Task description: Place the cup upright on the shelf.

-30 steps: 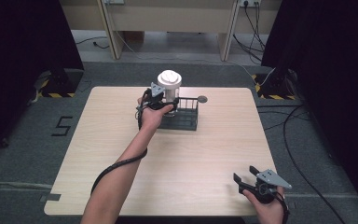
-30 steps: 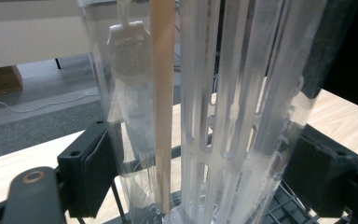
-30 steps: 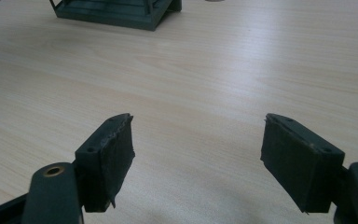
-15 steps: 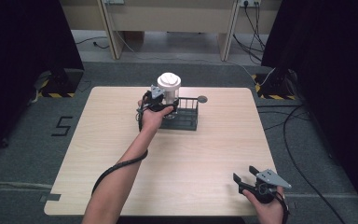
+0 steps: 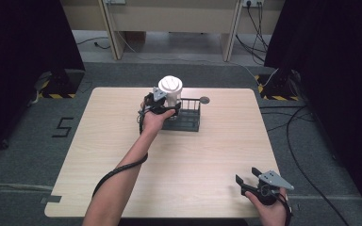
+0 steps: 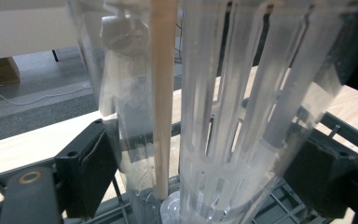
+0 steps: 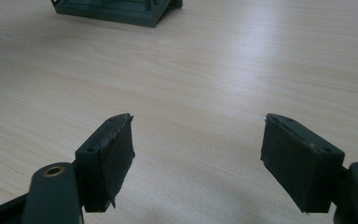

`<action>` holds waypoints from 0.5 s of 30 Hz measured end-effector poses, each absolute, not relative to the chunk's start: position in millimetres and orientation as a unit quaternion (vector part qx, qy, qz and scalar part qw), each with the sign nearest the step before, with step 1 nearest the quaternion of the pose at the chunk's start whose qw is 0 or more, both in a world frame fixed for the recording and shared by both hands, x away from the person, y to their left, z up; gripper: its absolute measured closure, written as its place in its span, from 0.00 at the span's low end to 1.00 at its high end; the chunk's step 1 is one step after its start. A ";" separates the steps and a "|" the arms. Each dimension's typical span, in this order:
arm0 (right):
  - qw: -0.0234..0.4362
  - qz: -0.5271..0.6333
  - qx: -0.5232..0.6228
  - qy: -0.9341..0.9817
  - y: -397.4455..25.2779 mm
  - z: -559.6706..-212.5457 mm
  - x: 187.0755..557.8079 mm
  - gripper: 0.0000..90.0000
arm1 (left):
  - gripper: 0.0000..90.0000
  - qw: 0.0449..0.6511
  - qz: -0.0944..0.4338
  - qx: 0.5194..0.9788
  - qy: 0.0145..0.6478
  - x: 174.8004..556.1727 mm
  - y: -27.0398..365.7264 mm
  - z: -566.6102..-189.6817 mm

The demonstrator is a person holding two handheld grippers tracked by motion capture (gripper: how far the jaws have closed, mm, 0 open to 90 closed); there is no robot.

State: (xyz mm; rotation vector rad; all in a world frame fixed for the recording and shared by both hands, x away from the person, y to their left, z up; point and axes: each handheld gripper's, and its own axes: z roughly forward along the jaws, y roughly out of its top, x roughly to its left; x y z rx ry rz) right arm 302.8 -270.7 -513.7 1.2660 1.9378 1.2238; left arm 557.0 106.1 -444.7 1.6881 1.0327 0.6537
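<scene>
Gripping: my left gripper, upper centre of the high view, has its jaws closed on either side of a clear plastic ribbed tumbler with a white lid.
Tumbler position: upright, its base down among the wires of a dark wire rack on the light wooden table; in the left gripper view the clear wall sits between both pads.
Contents: a pale wooden stick stands inside, near the left pad.
Right gripper: my right gripper, lower right of the high view, jaws spread wide, nothing between them, just above bare tabletop.
Slip risk: smooth curved plastic could, in my judgement, slide or rotate under light pad pressure.
Snag risk: lifting at a tilt could catch the base on the wires and drag the unrestrained rack along.
</scene>
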 end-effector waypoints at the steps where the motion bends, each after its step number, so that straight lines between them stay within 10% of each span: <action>1: 0.259 0.451 0.467 0.715 -270.8 -513.7 302.8 0.29 | 0.18 0.505 0.269 0.697 0.431 556.2 106.0 -444.5; 15: 0.259 0.451 0.466 0.716 -270.4 -513.7 302.8 0.29 | 0.16 0.521 0.278 0.687 0.423 535.6 113.2 -434.1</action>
